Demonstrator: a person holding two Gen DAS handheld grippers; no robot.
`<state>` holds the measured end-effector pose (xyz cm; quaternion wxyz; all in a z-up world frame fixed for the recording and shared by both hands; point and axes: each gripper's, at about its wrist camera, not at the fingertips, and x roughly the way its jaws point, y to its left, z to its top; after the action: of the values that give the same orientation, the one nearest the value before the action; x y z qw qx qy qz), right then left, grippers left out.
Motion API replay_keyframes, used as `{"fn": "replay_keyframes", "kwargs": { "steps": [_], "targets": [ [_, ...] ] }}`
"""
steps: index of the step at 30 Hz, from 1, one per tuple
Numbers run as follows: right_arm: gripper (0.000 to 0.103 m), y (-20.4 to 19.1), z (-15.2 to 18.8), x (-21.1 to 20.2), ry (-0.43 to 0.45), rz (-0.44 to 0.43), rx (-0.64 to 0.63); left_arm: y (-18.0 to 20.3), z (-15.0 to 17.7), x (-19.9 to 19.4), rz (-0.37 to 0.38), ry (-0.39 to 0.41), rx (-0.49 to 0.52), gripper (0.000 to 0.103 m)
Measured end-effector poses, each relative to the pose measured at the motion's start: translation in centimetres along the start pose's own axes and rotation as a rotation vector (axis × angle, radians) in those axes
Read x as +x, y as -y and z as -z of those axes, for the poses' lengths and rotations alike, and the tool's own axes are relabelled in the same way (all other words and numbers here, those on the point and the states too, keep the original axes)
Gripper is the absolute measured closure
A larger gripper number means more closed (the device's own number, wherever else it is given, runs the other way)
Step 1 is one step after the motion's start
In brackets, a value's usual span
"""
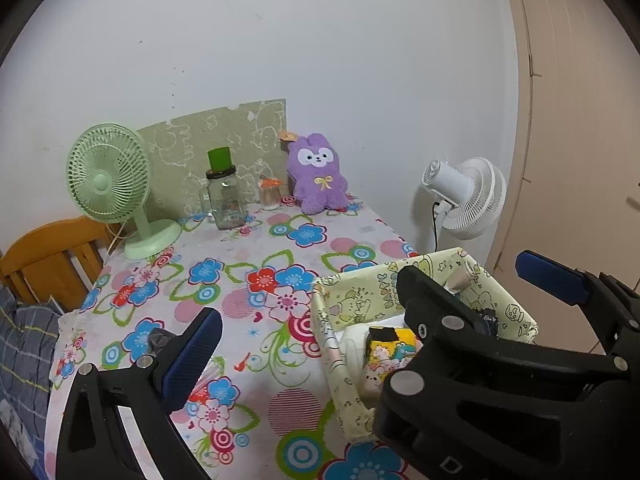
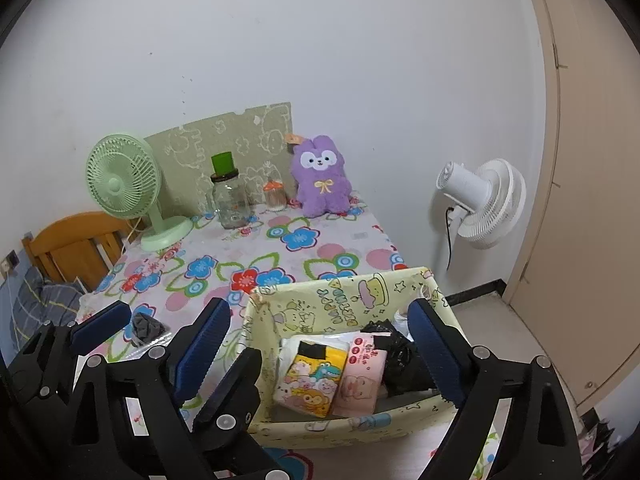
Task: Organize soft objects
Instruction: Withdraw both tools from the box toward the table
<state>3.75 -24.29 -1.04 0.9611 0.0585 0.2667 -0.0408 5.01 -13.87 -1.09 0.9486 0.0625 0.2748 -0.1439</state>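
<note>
- As I stand at the near edge of the table with twelve o'clock at the wall, a wooden chair back [image 2: 68, 240] shows at nine o'clock, beyond the floral tablecloth [image 2: 280, 256].
- The green fan [image 2: 120, 184] stands at ten o'clock.
- A small grey scrap of cloth [image 2: 146, 326] lies on the cloth at eight o'clock, just beside the left gripper [image 1: 366, 289].
- That left gripper is spread wide and holds nothing. The right gripper's left finger sits in its gap.
- A glass jar [image 2: 230, 200] topped with a green cup stands at eleven o'clock, with a small orange-lidded pot [image 2: 274, 196] to its right.
- The purple plush [image 2: 322, 176] sits upright at twelve o'clock, against the wall.
- The right gripper [image 2: 320, 307] hangs over the box at five o'clock, jaws wide and empty.
- The pale yellow cartoon-print box [image 2: 332, 428] holds a yellow tissue pack [image 2: 316, 376] and a pink tissue pack [image 2: 360, 376] side by side, with a black bag [image 2: 396, 356] to their right.
- A white fan [image 2: 484, 200] is at two o'clock, off the table.
</note>
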Motion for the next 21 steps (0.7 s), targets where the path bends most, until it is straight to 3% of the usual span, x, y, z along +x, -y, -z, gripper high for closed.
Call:
{"fn": "replay_keyframes", "kwargs": {
  "steps": [14,21],
  "targets": [
    [0.004,-3.8,-0.1,-2.3,0.068,-0.001,-0.033,-3.5,0.4,-2.2,-0.014,0.034,-0.021,0.000],
    [0.001,-5.8,0.1,-2.2,0.051,-0.014,-0.040,-5.3,0.8,-2.6,-0.031,0.037,-0.027,0.000]
  ]
}}
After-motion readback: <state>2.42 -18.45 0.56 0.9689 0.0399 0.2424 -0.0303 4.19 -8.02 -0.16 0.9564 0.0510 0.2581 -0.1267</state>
